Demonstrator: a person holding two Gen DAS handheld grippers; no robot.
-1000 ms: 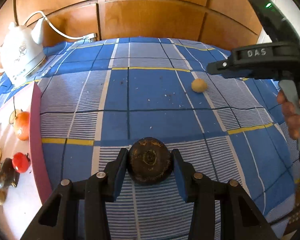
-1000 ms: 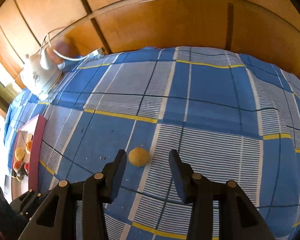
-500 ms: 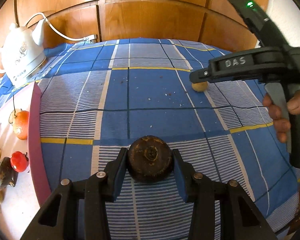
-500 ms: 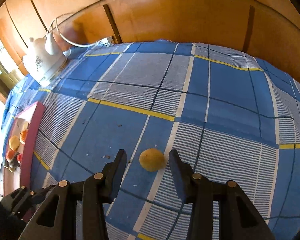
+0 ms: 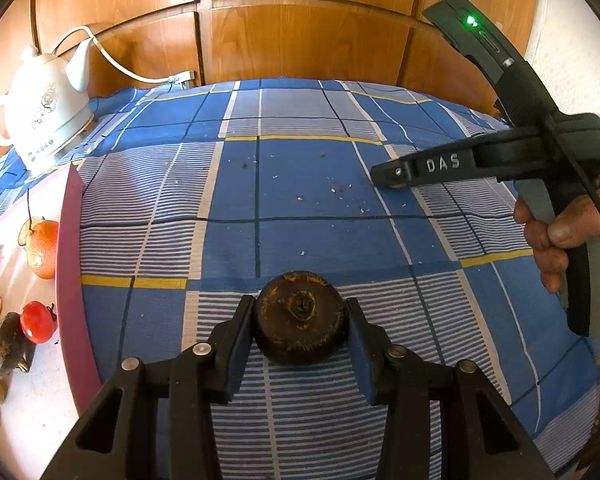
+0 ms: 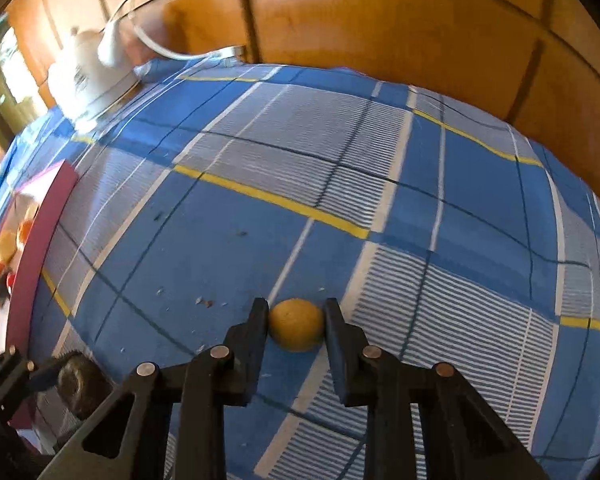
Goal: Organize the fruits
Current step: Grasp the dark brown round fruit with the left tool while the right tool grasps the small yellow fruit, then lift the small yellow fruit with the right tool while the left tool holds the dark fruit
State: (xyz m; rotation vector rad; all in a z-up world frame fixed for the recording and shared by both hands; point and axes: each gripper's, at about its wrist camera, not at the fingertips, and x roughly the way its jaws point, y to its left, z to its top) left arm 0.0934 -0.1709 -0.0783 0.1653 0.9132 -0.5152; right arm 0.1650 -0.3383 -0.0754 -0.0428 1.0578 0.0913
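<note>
Right wrist, small round yellow fruit [image 6: 297, 324]

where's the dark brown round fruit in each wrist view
Left wrist: the dark brown fruit sits bottom centre, clamped in the left gripper.
Right wrist: the same fruit shows at the bottom left edge, partly hidden.
Shared landmark: the white kettle, upper left in both.
</note>
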